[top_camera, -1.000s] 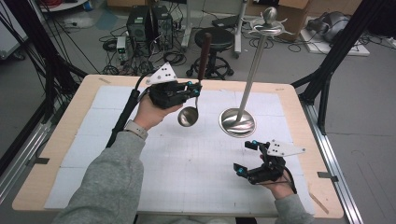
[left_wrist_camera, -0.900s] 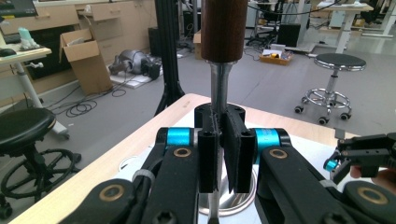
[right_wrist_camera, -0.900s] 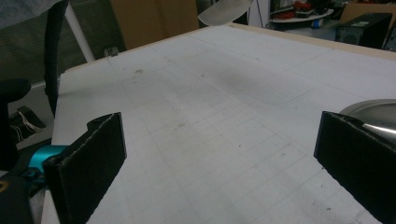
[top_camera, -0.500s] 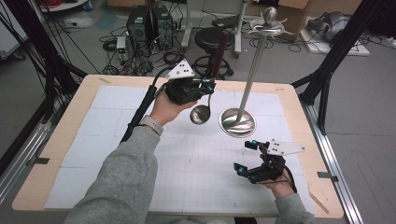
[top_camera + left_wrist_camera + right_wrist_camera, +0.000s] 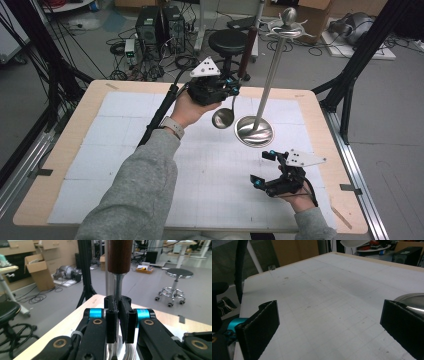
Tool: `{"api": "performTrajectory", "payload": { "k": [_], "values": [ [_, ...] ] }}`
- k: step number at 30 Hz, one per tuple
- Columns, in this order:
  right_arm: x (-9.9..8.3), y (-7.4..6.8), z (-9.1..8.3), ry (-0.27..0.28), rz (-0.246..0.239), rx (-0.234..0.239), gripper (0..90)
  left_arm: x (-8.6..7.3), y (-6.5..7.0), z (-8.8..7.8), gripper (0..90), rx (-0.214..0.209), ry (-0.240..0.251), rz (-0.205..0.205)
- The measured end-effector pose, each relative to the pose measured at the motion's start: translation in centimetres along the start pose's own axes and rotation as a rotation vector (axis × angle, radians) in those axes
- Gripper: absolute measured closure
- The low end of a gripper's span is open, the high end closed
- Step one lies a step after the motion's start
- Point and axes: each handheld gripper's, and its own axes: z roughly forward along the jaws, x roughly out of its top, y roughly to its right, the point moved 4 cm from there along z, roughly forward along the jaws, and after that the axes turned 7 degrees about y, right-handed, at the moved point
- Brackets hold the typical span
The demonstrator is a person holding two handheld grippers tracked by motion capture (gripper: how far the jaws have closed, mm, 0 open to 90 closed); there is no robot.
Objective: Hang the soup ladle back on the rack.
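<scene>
The left gripper (image 5: 227, 90) is held up over the far middle of the tabletop (image 5: 65, 150). Its jaws are almost fully closed, and a ladle (image 5: 235, 95) is pinched between them. The ladle is gripped on its thin metal neck, just under its brown wooden handle (image 5: 248, 50). The ladle is held in the air, upright with a small tilt, with the bowl (image 5: 223, 118) at the bottom, above the white mat (image 5: 125, 145).

The right gripper (image 5: 267, 172) is kept low at the near right of the tabletop. Its jaws are wide open and nothing is held or touched by them.

In the left gripper view the grip is seen up close: the two black pads (image 5: 128, 320) are pressed on the shiny neck (image 5: 118, 287), and the wooden handle (image 5: 120, 255) is seen right above. In the right gripper view bare mat is seen between the open jaws, and the edge of a shiny round base (image 5: 412, 300) is seen at the far right.

A tall metal stand (image 5: 270, 75) is placed just right of the ladle, on its round base (image 5: 254, 131). A black stool (image 5: 230, 42) and a computer (image 5: 150, 25) are seen on the floor past the far edge.
</scene>
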Motion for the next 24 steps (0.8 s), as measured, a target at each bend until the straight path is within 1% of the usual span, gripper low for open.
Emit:
{"api": "performTrajectory", "payload": {
  "k": [4, 6, 9, 10, 13, 16, 20, 21, 24],
  "values": [
    [0.0, -0.1, 0.0, -0.001, -0.007, 0.001, 1.4, 0.3, 0.0, 0.7, 84.2, 0.001, -0.005, -0.002],
    [0.0, -0.1, 0.0, -0.001, -0.006, 0.000, 1.4, 0.4, 0.0, 0.8, 84.2, -0.004, -0.015, 0.010],
    [0.0, -0.1, 0.0, 0.000, -0.003, 0.000, 1.4, 0.5, 0.0, 1.0, 84.2, -0.001, -0.020, 0.005],
    [0.0, -0.1, 0.0, 0.000, -0.004, -0.001, 1.4, 0.5, -0.1, 1.1, 84.2, 0.001, -0.024, 0.010],
    [0.0, -0.1, 0.0, -0.001, -0.002, 0.001, 1.3, 0.4, -0.2, 1.3, 84.1, 0.006, -0.027, 0.000],
    [0.0, -0.1, -0.1, 0.004, -0.003, 0.001, 1.3, 0.2, -0.2, 1.6, 84.2, 0.001, -0.041, 0.005],
    [0.0, -0.1, -0.1, -0.001, 0.004, 0.001, 1.4, 0.1, -0.2, 1.8, 84.2, -0.002, -0.035, -0.002],
    [0.0, -0.1, -0.1, 0.000, -0.001, 0.002, 1.4, 0.1, -0.2, 1.8, 84.1, -0.006, -0.037, -0.001],
    [0.0, -0.1, -0.1, 0.001, 0.000, 0.002, 1.4, 0.2, -0.2, 1.8, 84.2, -0.017, -0.020, 0.009]
  ]
}}
